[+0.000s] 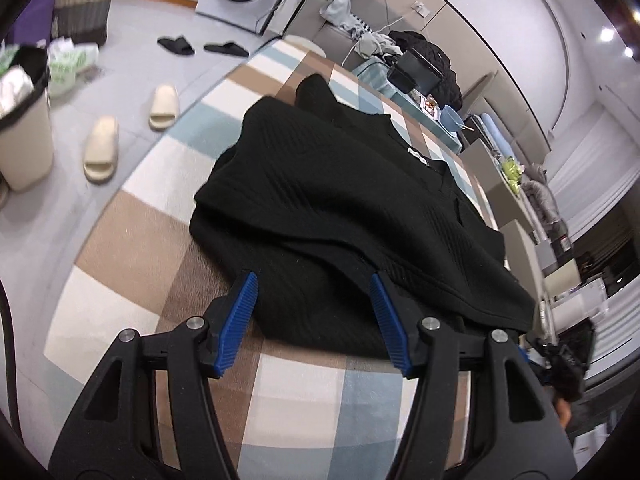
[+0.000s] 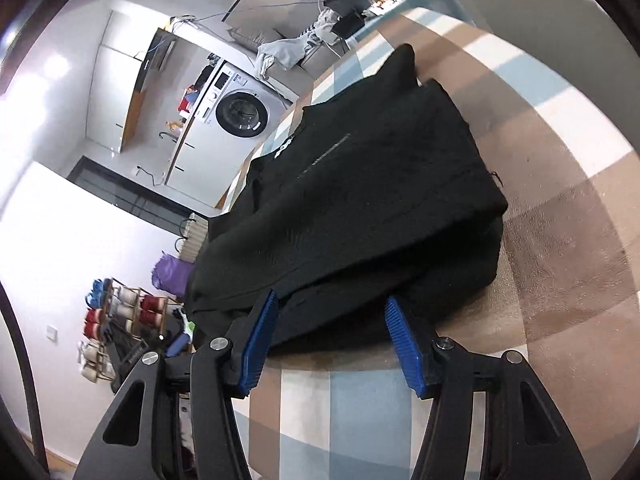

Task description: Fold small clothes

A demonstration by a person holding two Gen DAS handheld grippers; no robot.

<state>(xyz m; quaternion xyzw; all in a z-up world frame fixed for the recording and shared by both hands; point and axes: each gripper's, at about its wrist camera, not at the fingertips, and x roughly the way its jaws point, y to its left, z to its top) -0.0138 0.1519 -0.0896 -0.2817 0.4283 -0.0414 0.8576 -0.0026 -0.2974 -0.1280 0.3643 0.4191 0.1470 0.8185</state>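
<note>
The black garment (image 1: pixel 352 216) lies bunched and partly folded on the checked tabletop (image 1: pixel 132 248), its ribbed knit in overlapping layers, a small white label (image 1: pixel 418 157) near the neck; the writing on it is too small to read. In the right wrist view the garment (image 2: pixel 360 200) shows a thin pale line across its upper layer and a sleeve end pointing away toward the far edge of the tabletop (image 2: pixel 580 240).

The left tongs (image 1: pixel 314 284) are spread wide, blue pads either side of the garment's near edge, gripping nothing. The right tongs (image 2: pixel 332 304) are likewise released, their pads framing the near fold without closing on it.

Only the left view shows the floor beside the table: a beige bin (image 1: pixel 24 136) with crumpled white material inside, a pair of cream slippers (image 1: pixel 132 136), a pair of black slippers (image 1: pixel 202 46), and a striped basket (image 1: pixel 84 4). A blue bowl (image 1: pixel 452 117) with a stick resting in it sits beyond the garment.

Only the right view shows a shoe rack (image 2: pixel 120 320) holding red, white and blue shoes, and a purple bag (image 2: pixel 172 276). A washing machine (image 2: pixel 240 114) appears in both views; its panel text is unreadable.
</note>
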